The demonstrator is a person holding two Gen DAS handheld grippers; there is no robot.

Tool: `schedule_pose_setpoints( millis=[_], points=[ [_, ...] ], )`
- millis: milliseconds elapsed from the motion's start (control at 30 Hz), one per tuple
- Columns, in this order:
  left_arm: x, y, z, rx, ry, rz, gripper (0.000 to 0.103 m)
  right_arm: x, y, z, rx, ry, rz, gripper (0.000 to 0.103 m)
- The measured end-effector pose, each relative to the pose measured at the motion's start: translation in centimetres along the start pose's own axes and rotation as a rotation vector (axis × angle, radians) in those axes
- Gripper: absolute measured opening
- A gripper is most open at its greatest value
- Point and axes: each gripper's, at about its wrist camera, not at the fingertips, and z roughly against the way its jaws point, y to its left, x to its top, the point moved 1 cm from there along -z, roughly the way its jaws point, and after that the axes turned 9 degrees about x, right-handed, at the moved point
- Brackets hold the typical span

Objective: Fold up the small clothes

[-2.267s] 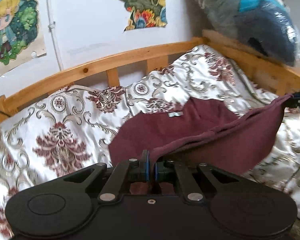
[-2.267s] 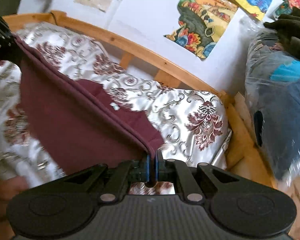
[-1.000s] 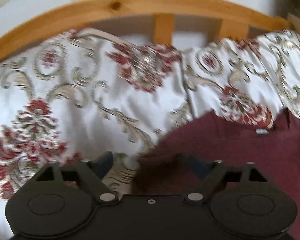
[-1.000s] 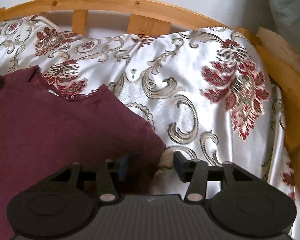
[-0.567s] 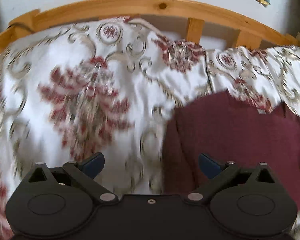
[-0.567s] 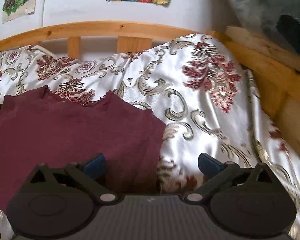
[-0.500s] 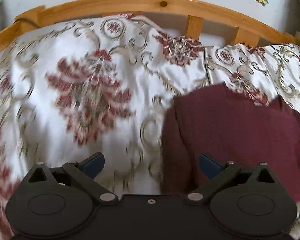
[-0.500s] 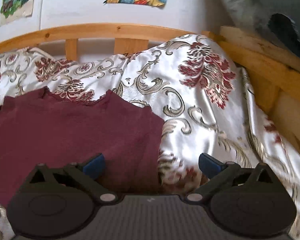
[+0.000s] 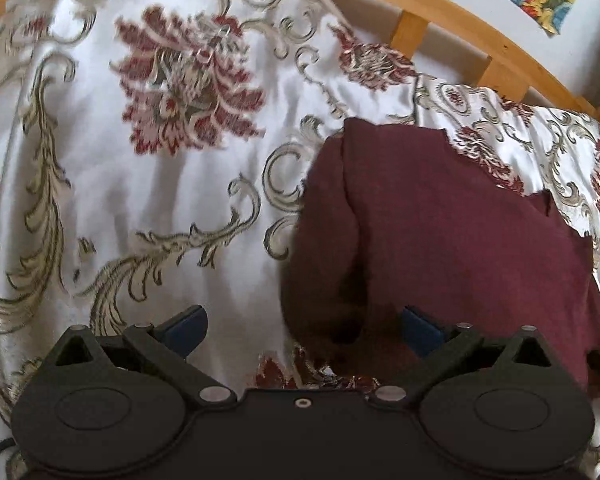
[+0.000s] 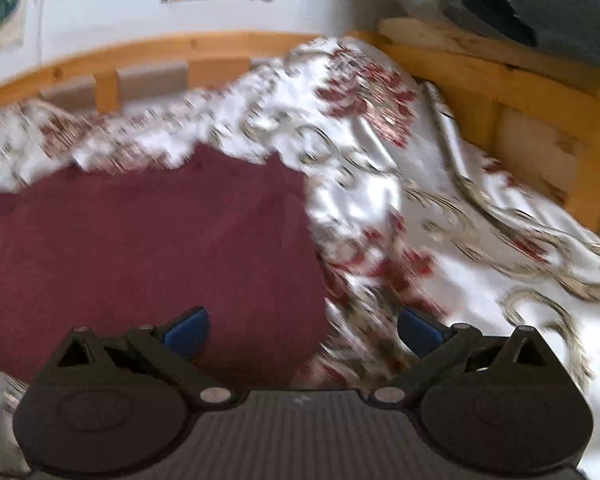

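Maroon garment [image 9: 440,232] lies flat on the patterned satin bedspread [image 9: 140,200], already doubled over, neckline edge toward the wooden bed rail [image 9: 460,36]. In the left wrist view its left edge is bunched into a rolled lip; in the right wrist view its right edge [image 10: 312,264] looks straighter, though that picture is blurred.

Your left gripper [image 9: 304,324] is spread wide, having just finished opening; the garment's near left corner sits between the jaws but the pads are clear of it. Your right gripper [image 10: 304,326] is likewise spread wide after just opening, straddling the right edge, nothing pinched.

Risks, as I judge them:
- Satin is slick. If you re-grip and drag, the whole stack will likely slide instead of folding.
- That rolled left lip: pinch there and you may catch only one layer, so the fold peels apart.
- A low pad could snag the bedspread along with the cloth.
- Uneven edges mean the next fold may go skewed.
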Motion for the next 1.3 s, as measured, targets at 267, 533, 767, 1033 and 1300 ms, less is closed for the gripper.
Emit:
schedule_pose_setpoints(
  millis=[267,533,767,1033,1300],
  points=[
    [0.2,0.5,-2.2,-0.01,0.058,0.043,0.102,-2.6,0.3,0.2,-0.06,0.01,0.013,0.103],
    [-0.2,0.4,-2.3,-0.007,0.046,0.004,0.102,-3.3,-0.3,0.4,-0.026,-0.021,-0.037,0.103],
    [-0.2,0.5,-2.7,-0.007,0.05,-0.011,0.102,-3.4,-0.3,0.9,-0.023,-0.037,-0.035,0.103],
    [-0.2,0.4,-2.8,-0.006,0.05,-0.02,0.102,-0.8,5.2,4.1,0.092,-0.237,0.11,0.103],
    [-0.3,0.4,-2.8,0.0,0.041,-0.028,0.102,0.8,10.7,1.4,0.278,-0.174,0.141,0.103]
  ],
)
